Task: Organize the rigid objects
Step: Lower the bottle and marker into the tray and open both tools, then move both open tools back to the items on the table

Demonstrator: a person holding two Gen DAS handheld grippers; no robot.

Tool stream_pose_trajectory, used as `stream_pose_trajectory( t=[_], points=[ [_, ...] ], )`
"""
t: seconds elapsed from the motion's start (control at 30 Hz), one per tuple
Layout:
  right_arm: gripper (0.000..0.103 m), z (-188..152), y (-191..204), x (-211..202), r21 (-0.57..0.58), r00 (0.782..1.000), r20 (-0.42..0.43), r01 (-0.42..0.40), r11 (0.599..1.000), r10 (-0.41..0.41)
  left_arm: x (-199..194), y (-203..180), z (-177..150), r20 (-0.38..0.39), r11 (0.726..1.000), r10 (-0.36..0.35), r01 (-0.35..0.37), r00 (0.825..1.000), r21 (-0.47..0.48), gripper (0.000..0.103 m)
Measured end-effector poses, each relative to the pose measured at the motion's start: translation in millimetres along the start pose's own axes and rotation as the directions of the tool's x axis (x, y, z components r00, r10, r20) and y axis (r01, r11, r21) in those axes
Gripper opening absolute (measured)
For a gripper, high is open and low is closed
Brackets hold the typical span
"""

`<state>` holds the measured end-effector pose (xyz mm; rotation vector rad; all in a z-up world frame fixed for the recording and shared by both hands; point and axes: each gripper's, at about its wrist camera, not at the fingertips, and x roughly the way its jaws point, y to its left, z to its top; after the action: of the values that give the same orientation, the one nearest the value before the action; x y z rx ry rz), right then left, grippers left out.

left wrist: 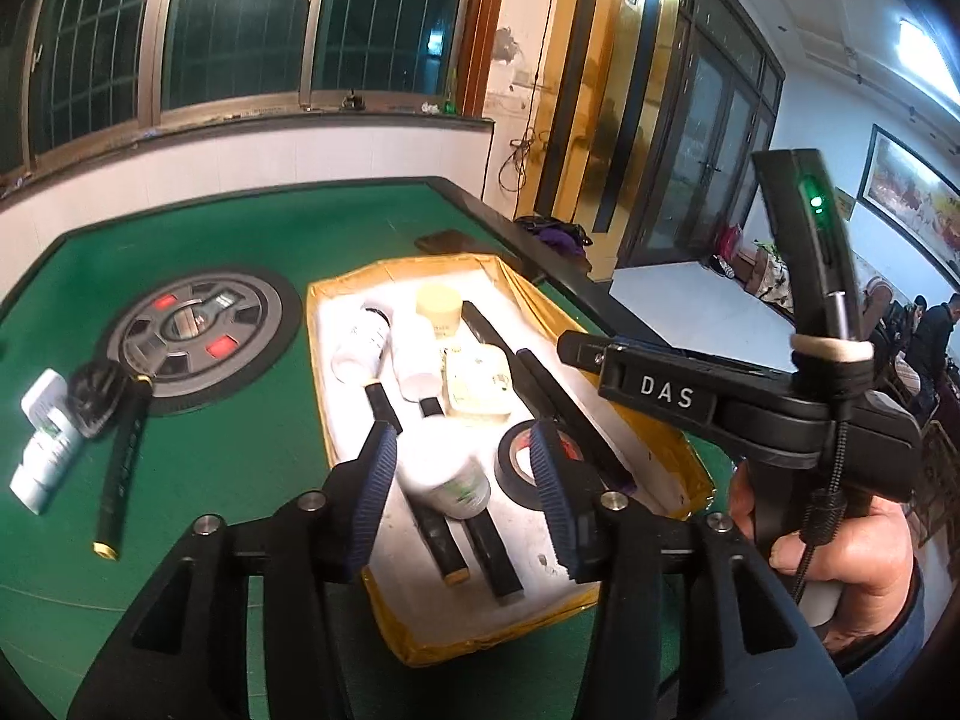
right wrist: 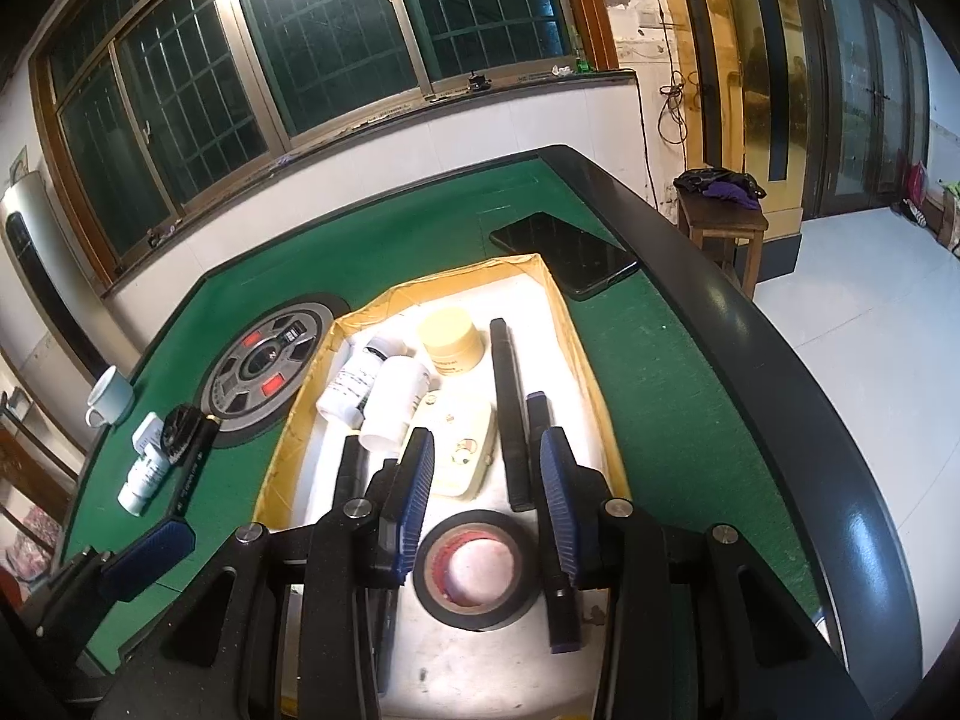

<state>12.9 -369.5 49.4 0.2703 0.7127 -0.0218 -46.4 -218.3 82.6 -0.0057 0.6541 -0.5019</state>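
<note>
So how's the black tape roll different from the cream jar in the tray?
The black tape roll lies flat as an open ring, its hollow core showing a red inner rim; the cream jar stands upright and is closed on top. The tape roll sits at the tray's near end between the right gripper's open fingers; the jar sits at the far end. Both are round.

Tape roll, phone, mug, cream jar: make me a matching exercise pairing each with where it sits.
Things:
1. tape roll
2. phone
3. mug
4. cream jar

Places:
A. on the felt, beyond the tray's far end
B. at the table's far left edge
C. in the tray, far end
D. in the tray, between the right gripper's fingers

Pairs: 1-D, 2-A, 3-B, 4-C
</note>
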Motion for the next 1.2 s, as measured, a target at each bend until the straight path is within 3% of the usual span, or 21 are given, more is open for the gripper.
stream_pose_trajectory(
  t=[0.07,0.3,0.6,0.73,0.87,0.93,1.03,1.1,1.2],
  points=[
    [0.045,1.2,2.4,-3.0,0.005,1.000,0.011,0.000,1.000,-0.001,-1.2,4.3,0.8,0.002,1.000,-0.008,0.008,1.000,-0.005,0.046],
    [0.047,2.2,23.7,-9.2,-0.027,0.999,0.028,-0.024,0.999,0.024,-9.7,30.2,0.8,0.016,0.998,-0.017,0.018,1.000,-0.057,0.046],
    [0.047,-4.9,86.1,-9.7,-0.139,0.993,-0.016,-0.119,0.983,0.118,-40.3,114.7,-7.1,0.053,0.979,0.089,-0.078,0.995,-0.191,0.046],
    [0.047,-12.9,128.3,-3.1,-0.208,0.980,-0.077,-0.197,0.958,0.185,-60.9,166.4,-22.3,0.060,0.952,0.185,-0.164,0.981,-0.258,0.046],
    [0.047,-22.0,169.2,30.6,-0.198,0.941,-0.214,-0.304,0.932,0.262,-75.3,222.9,-49.1,0.037,0.900,0.278,-0.247,0.960,-0.360,0.046],
    [0.047,-26.1,187.0,54.4,-0.176,0.921,-0.279,-0.327,0.928,0.272,-75.8,245.7,-61.4,0.023,0.870,0.279,-0.243,0.960,-0.428,0.046],
    [0.047,-27.5,205.8,89.2,-0.156,0.907,-0.344,-0.309,0.938,0.242,-72.2,260.9,-74.1,0.013,0.854,0.256,-0.220,0.966,-0.472,0.046],
    [0.046,-29.1,216.3,109.4,-0.145,0.898,-0.378,-0.297,0.944,0.224,-69.2,268.4,-78.0,0.015,0.846,0.195,-0.161,0.981,-0.508,0.046],
    [0.043,-30.2,230.8,131.1,-0.157,0.896,-0.407,-0.261,0.952,0.178,-65.4,275.1,-81.1,0.014,0.833,0.151,-0.119,0.988,-0.541,0.046]
  ],
)
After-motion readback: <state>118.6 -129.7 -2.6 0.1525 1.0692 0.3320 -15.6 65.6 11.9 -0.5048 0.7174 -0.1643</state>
